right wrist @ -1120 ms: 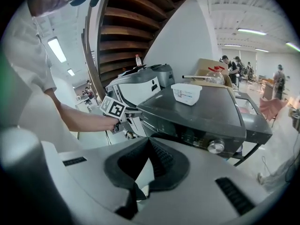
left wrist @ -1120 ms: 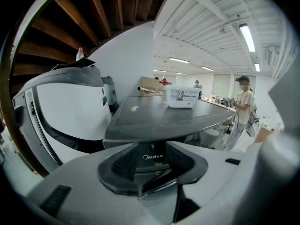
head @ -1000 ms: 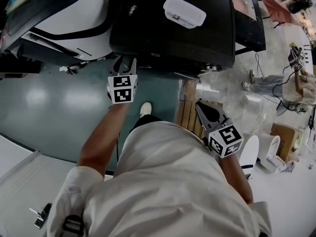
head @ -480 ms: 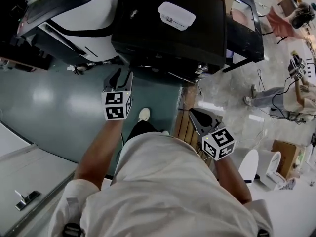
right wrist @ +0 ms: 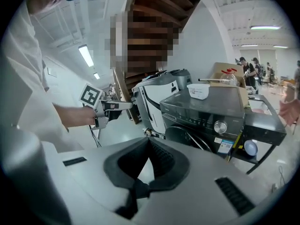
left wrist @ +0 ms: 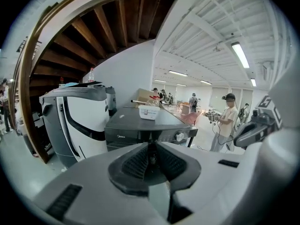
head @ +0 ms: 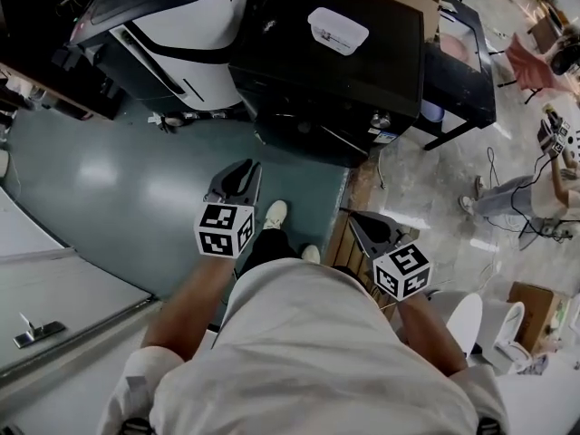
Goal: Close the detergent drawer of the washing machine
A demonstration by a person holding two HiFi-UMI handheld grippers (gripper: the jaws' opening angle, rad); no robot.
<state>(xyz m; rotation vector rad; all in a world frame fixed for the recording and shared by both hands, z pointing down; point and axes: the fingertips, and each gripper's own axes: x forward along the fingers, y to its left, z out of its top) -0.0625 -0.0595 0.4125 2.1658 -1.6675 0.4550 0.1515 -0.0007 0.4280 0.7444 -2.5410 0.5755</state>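
Black washing machine (head: 299,71) is the landmark, with a white tub (head: 337,30) on its top. The detergent drawer (left wrist: 119,136) is at the left end of the washer's front panel, left of the knob (left wrist: 178,136), and looks flush with the panel. The left gripper (head: 246,167) is held out in front of the washer, well apart from it and touching nothing. Its jaws have just been closing and are now drawn in tip to tip, with nothing between them. The right gripper (head: 353,217) is also in front of the washer, off its right front corner, clenched and empty. A white-and-black machine (head: 181,25) stands just left of the washer. The person's shoe (head: 275,213) is on the green floor (head: 109,179) in front of the washer.
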